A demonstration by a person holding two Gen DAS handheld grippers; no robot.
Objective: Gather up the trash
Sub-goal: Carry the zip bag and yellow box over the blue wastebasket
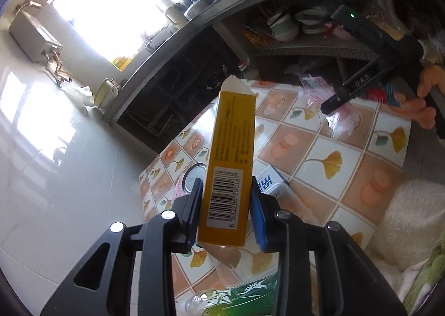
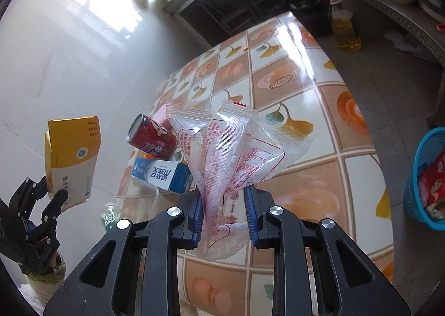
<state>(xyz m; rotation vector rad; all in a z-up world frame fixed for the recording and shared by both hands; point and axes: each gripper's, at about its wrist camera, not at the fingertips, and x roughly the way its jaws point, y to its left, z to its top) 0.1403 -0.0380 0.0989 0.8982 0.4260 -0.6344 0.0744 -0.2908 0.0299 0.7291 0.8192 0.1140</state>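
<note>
Both claws loaded above the tiled table (image 2: 319, 127)

The left gripper (image 1: 226, 204) pinches a yellow box (image 1: 230, 154) upright; the right gripper (image 2: 222, 213) clamps a clear wrapper (image 2: 228, 149) — both clear of the tabletop. Beneath lie a red can (image 2: 151, 135), a blue-white carton (image 2: 164, 174) and a green bottle (image 2: 111, 217) — a blue basket (image 2: 425, 177) stands beside the table, on the floor.

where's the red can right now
In the right wrist view the red can lies on its side near the table's left edge, just beyond the blue and white carton.
</note>
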